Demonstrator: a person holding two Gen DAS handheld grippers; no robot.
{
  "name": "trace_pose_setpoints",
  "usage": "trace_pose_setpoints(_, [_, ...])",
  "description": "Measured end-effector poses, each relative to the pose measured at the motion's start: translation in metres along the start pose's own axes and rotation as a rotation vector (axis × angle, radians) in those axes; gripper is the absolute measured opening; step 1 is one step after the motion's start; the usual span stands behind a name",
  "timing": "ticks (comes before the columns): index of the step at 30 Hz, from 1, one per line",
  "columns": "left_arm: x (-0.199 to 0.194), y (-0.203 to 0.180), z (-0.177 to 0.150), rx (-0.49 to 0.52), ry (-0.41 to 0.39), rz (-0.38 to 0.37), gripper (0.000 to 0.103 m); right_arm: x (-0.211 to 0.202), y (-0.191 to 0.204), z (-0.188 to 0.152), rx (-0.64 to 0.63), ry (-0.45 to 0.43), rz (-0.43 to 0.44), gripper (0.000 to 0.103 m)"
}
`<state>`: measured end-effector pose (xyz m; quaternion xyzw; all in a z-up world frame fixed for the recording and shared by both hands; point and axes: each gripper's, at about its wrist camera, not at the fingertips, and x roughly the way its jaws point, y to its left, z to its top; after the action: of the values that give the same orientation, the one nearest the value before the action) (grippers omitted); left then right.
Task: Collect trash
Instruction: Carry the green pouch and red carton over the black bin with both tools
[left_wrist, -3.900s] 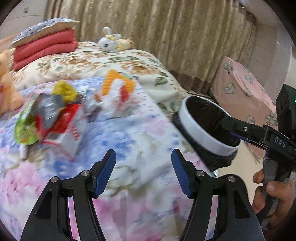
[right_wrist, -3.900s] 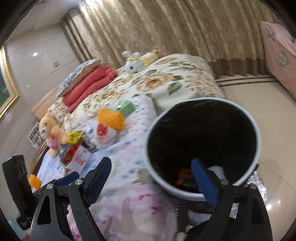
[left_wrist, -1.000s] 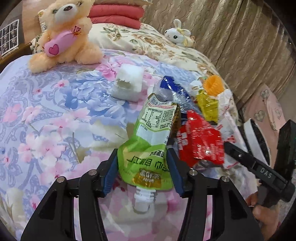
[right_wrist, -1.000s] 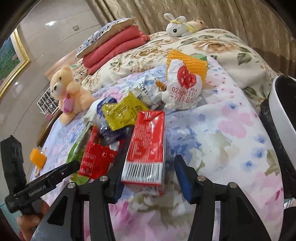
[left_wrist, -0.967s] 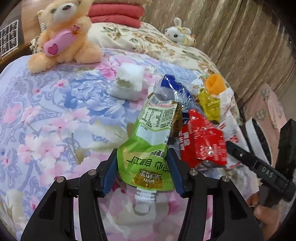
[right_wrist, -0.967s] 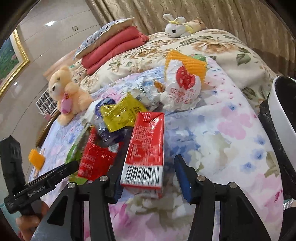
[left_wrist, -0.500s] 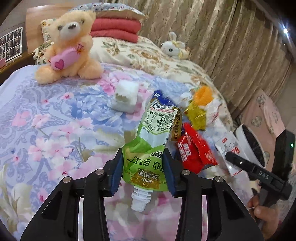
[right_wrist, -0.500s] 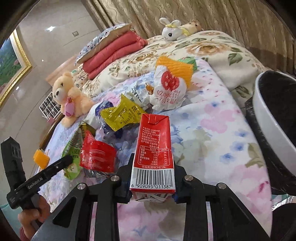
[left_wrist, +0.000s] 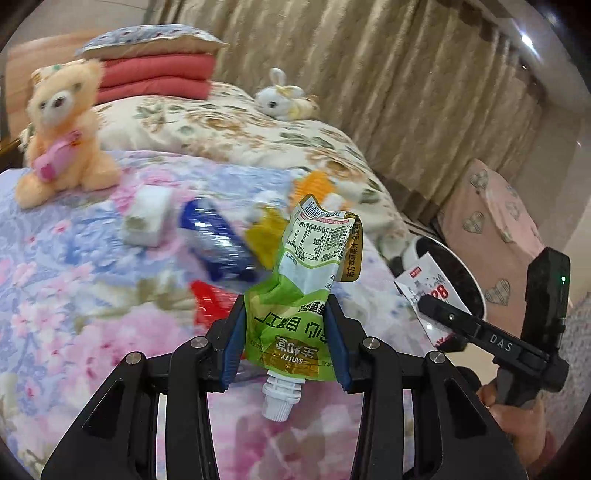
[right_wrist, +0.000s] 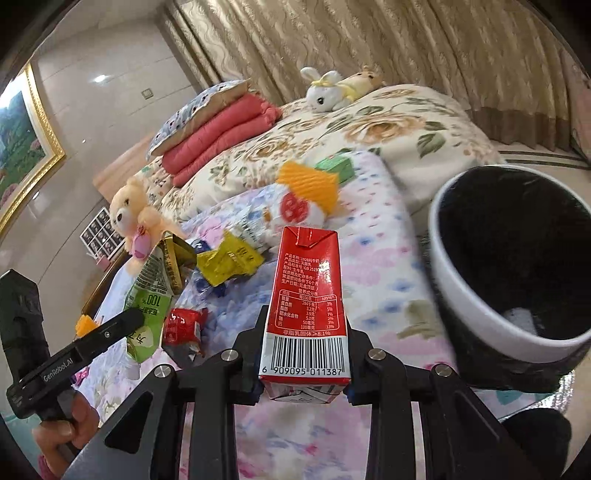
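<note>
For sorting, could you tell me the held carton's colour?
Red carton, white barcode panel; right wrist view.

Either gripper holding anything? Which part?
Both. Left gripper clamps the green spout pouch across its lower body, just above the spout. Right gripper clamps the red milk carton at its barcode end.

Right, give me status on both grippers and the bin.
Left gripper shut on crumpled green spout pouch. Right gripper shut on red milk carton. Black-lined white-rimmed bin open beside the bed, path clear.
</note>
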<state>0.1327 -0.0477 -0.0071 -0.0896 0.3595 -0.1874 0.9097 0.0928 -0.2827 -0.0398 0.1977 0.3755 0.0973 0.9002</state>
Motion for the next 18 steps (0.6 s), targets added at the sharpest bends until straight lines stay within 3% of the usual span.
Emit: trace_pose_setpoints(18, [0.041, -0.081, 0.004, 0.12, 0.071, -0.096, 0.038, -0.045, -0.062, 0.007, 0.072, -0.061, -0.083, 0.031])
